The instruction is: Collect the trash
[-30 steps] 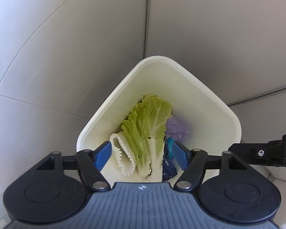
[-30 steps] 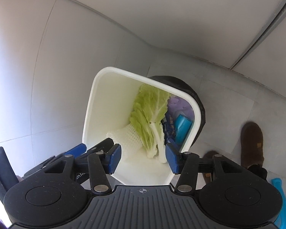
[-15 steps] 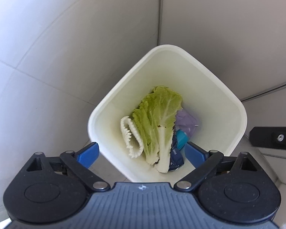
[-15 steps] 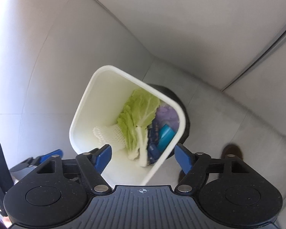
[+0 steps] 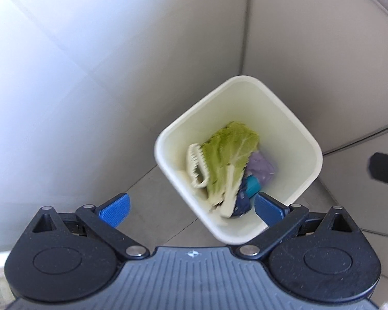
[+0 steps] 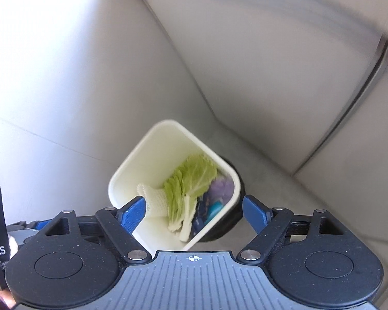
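1. Left tongs [image 5: 191, 210]: blue fingertips spread wide, nothing between them. They hang above the floor [image 5: 152, 196], with the bin just off to the right.
2. Cream bin [image 5: 292, 118]: square with rounded corners, standing on grey floor tiles close to a pale wall [image 5: 90, 51]. Seen from above in both views.
3. Inside the bin, left to right in the left wrist view: white foam netting [image 5: 195, 166], a green cabbage leaf [image 5: 227, 152] with its white stalk pointing near, a dark blue wrapper [image 5: 241, 202], a teal piece [image 5: 252, 186], and a purple wad [image 5: 261, 166] at the far right.
4. Right tongs [image 6: 194, 213]: fingertips also spread wide and empty, straddling the near edge of the bin [image 6: 152, 152].
5. A dark round object [image 6: 235, 222] sits against the bin's right side; view is blurred and I cannot tell what it is.
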Demonstrator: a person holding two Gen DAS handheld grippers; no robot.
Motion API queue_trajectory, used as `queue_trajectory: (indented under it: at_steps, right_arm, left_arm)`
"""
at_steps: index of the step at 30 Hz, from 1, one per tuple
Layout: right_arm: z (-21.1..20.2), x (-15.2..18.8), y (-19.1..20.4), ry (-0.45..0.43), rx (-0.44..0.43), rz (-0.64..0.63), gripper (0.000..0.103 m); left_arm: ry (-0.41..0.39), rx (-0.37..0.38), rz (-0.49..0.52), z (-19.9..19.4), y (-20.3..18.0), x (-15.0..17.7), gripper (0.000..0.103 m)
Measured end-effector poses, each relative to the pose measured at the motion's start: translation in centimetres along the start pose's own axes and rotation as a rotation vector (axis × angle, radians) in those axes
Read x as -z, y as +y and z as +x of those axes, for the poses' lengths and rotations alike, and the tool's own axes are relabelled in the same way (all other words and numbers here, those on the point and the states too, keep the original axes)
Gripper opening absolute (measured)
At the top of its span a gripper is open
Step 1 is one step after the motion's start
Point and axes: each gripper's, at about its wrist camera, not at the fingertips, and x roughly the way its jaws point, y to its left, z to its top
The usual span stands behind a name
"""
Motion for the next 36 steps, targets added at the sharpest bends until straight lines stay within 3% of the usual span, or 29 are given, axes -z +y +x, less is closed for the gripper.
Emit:
queue_trajectory:
  at_steps: [5,9,14,24,36]
  right_arm:
    - [-6.0,0.7,1.5,-0.129,0.048,-0.089,0.085]
    - [-11.3,1.6,3.0,-0.216,0.092,-0.133,0.09]
    - [-16.6,2.0,4.3,-0.294,0.093,-0.142,0.095]
    - [-21.0,2.7,4.7,-0.364,0.112,-0.164,0.095]
    - [-21.9,3.6,5.4,-0.384,0.104,-0.188,0.095]
  left_arm:
    - [-0.009,0.072,-0.089,-4.7,1.0,1.2,0.102]
    - [-0.071,0.122,-0.093,-9.9,1.3,2.4,0.102]
    - [-0.183,0.09,-0.048,-15.3,0.3,4.4,0.102]
    - [-0.202,0.095,-0.1,-17.5,0.3,5.3,0.102]
    - [-0.24,0.089,-0.116,-19.6,-0.2,6.0,0.102]
